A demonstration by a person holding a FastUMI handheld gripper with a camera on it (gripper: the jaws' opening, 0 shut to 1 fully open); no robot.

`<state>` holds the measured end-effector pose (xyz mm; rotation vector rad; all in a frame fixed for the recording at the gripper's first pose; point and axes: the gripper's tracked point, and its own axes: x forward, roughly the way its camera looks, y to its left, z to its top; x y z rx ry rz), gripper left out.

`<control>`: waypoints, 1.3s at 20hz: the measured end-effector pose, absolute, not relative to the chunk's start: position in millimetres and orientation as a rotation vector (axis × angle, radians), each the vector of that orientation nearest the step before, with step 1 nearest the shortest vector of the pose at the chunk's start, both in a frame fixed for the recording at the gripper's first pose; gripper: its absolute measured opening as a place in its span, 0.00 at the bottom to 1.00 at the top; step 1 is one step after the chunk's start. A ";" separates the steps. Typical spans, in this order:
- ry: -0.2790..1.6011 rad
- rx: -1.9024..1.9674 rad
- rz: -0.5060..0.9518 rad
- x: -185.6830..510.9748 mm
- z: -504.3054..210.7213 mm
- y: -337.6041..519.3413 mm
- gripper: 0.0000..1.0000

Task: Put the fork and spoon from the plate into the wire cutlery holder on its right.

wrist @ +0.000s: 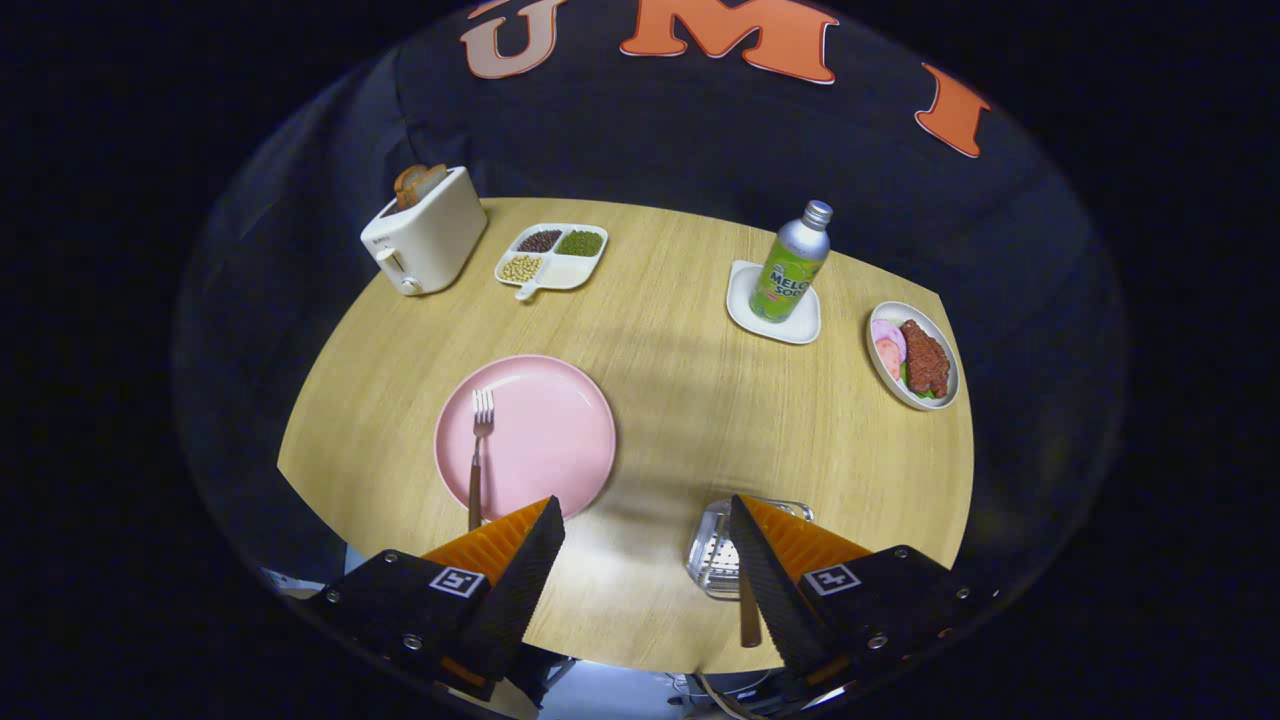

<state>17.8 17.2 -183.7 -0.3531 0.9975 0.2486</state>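
Lengthwise, fork (479, 450) tines away, claw (645, 515) open

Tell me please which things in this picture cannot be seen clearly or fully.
- Wire cutlery holder, gripper view: one finger of the open gripper covers its right part.
- Brown handle by the holder: its top end is behind that finger, so spoon or not cannot be told.
- Fork on the pink plate: the other finger hides its handle's end.
- Toaster: its controls are too small.
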 end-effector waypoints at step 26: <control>0.890 -0.331 0.461 0.1 -349.0 143.1 0.56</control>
